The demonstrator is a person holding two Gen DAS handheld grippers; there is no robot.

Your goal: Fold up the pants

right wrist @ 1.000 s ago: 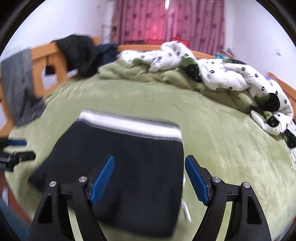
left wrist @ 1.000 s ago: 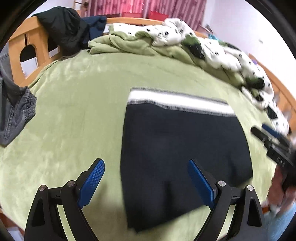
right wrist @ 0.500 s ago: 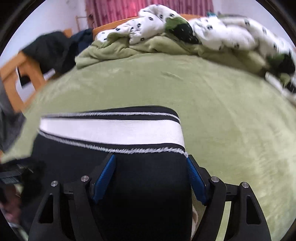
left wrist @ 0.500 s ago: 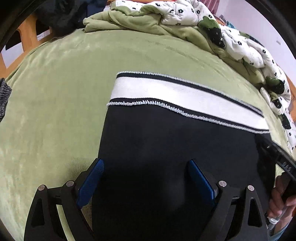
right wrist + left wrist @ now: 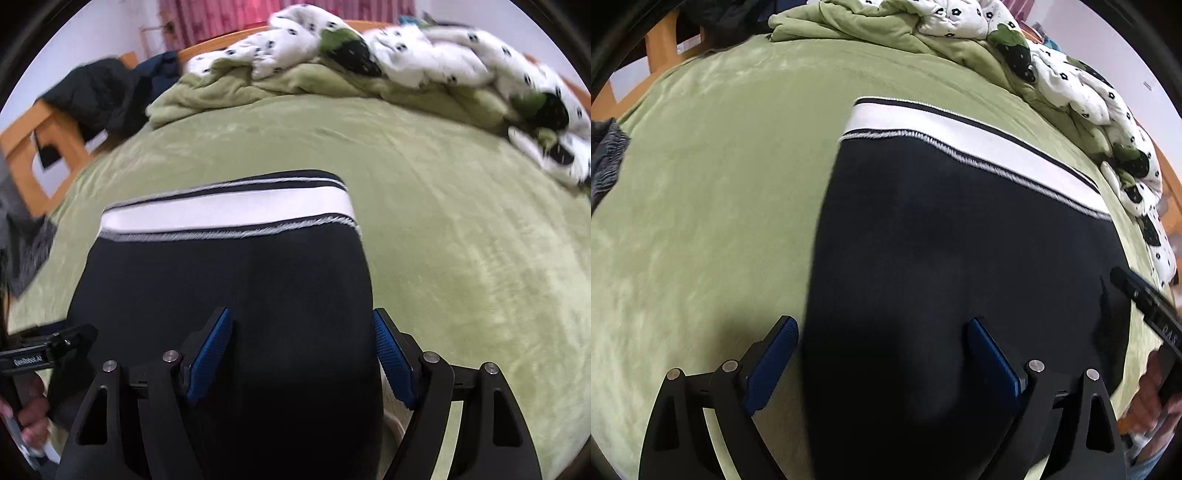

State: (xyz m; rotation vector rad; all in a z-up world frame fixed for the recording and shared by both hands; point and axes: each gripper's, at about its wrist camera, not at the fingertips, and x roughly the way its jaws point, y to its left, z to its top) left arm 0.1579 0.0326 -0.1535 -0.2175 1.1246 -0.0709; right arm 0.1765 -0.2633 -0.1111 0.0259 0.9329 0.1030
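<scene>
Black pants (image 5: 960, 266) with a white waistband (image 5: 960, 133) lie flat on the green bed cover (image 5: 713, 206), waistband at the far side. My left gripper (image 5: 881, 328) hovers open low over the pants' near left part; its left finger is over the cover and its right finger over black cloth. My right gripper (image 5: 301, 317) is open over the near right part of the pants (image 5: 229, 288), straddling their right edge. Nothing is gripped. Each view shows the other gripper at its border: the right one (image 5: 1145, 299), the left one (image 5: 55, 347), held by a hand.
A crumpled white, spotted and green duvet (image 5: 388, 62) runs along the far side of the bed. Dark clothes (image 5: 99, 96) hang over the wooden bed frame (image 5: 26, 147) at the left. Grey cloth (image 5: 605, 158) lies at the left bed edge.
Both grippers have come down and forward onto the pants, which now fill most of each view. Their jaws have kept the same width.
</scene>
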